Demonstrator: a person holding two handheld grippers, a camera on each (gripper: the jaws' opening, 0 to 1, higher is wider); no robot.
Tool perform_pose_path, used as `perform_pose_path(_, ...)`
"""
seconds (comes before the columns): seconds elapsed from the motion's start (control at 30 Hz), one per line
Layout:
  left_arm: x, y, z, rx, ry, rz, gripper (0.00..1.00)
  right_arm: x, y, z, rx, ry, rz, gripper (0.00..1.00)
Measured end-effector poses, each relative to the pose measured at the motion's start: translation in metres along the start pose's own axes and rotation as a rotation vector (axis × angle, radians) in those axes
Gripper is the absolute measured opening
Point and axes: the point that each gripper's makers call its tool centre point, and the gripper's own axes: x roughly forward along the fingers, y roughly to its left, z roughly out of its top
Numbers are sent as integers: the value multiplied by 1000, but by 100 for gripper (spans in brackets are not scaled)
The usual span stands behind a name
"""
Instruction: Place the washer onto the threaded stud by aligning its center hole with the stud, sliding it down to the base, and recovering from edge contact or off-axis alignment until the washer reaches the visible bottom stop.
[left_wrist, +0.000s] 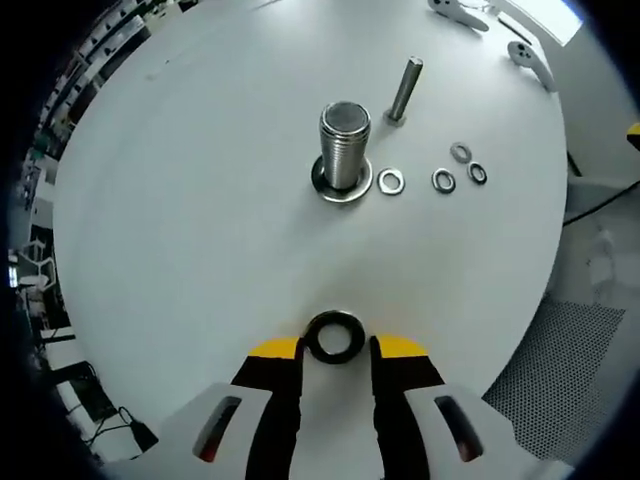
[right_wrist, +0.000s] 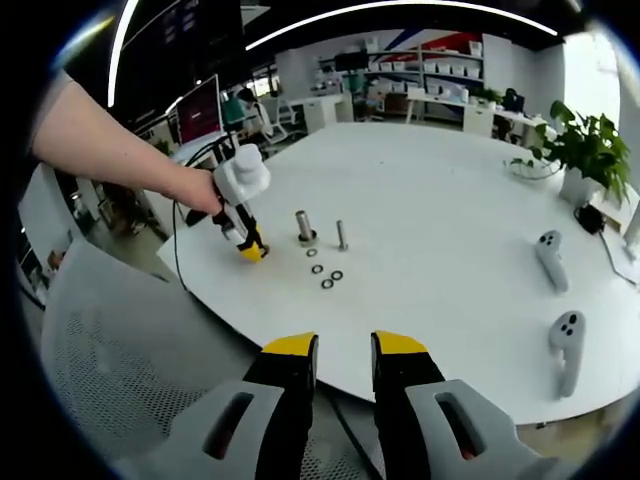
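Left gripper (left_wrist: 335, 345) has its fingers (left_wrist: 285, 380) closed on a dark washer (left_wrist: 334, 337), held flat-on between the yellow tips at 6 o'clock in the left gripper view, over the white round table (left_wrist: 180, 250) and well apart from the stud. The big threaded stud (left_wrist: 344, 148) stands upright at 12 o'clock from the washer, with a metal ring (left_wrist: 325, 185) already at its base. A slimmer smooth bolt (left_wrist: 404, 90) stands at 1 o'clock from the stud, just beside it. Four loose washers (left_wrist: 391, 181) lie in a short row at 3 o'clock from the stud base, all flat on the table. Right gripper (right_wrist: 345, 350) hangs off the table edge over a mesh chair (right_wrist: 130, 380); its fingers (right_wrist: 292, 365) sit close with a narrow gap and nothing between them. In the right gripper view, a person's hand (right_wrist: 195, 190) holds the left gripper at 10 o'clock, tip down near the table edge, with the stud, bolt and loose washers just beyond at 3 o'clock from it. Two white controllers (right_wrist: 551, 258) lie at 3 o'clock on the table, and a potted plant (right_wrist: 585, 150) at 2 o'clock.
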Motion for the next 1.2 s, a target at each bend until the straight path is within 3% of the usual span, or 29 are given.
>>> perform_pose_path(0.27, 1, 0, -1, -5, 24, 7, 20, 0, -1, 0, -1, 1, -2, 24)
perform_pose_path(0.53, 1, -1, -1, 7, -6, 11, 19, 0, 0, -1, -5, 6, -1, 24)
perform_pose_path(0.73, 1, 0, 1, 42, -37, 21, 19, 0, -1, -1, -3, 7, -4, 24)
perform_pose_path(1.07, 0, -9, 0, 96, -27, 3, 19, 0, -1, -2, -4, 10, -9, 24)
perform_pose_path(1.2, -9, -11, 7, 161, -42, 14, 19, 0, -1, -1, -3, 10, -9, 24)
